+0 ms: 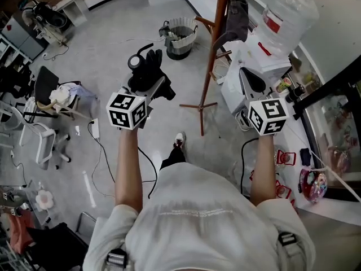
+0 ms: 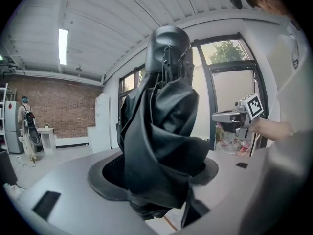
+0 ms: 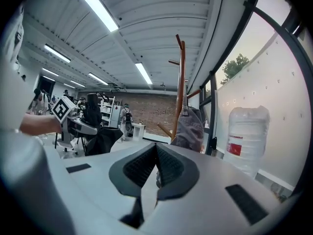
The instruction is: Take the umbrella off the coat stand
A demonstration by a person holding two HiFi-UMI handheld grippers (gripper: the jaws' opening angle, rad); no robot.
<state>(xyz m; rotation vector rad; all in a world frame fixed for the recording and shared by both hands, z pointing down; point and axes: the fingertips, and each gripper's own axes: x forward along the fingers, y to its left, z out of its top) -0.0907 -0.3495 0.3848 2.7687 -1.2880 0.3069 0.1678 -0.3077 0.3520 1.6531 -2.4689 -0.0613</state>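
A pale grey floor (image 1: 113,44) fills most of the head view, strewn with cables and ringed by office chairs (image 1: 48,89) at the left. The person (image 1: 197,219), in a white shirt, stands with both bare forearms stretched forward.

Ahead and slightly to the right rises the wooden coat stand (image 1: 217,33), with its feet spread on the floor. A grey garment (image 1: 237,18) hangs from one of its upper pegs. Just right of the stand, a large clear water bottle (image 1: 287,10) with a red label sits on top of a white dispenser against the wall. A lined waste basket (image 1: 180,37) stands on the floor to the left of the stand.

The black folded umbrella (image 1: 148,72) is off the coat stand and clear of its pegs, out to the stand's left. It is carried by the left hand-held gripper (image 1: 149,86). In the left gripper view the umbrella's (image 2: 159,131) bunched black fabric fills the gap of the left hand-held gripper (image 2: 156,173), whose jaws stand fairly wide and press on it from both sides.

The right hand-held gripper (image 1: 248,81) hovers near the dispenser, to the right of the coat stand. In the right gripper view its (image 3: 155,168) jaws are drawn together with nothing between them. Beyond them are the coat stand (image 3: 180,82), the grey garment (image 3: 190,129) and the water bottle (image 3: 247,136).
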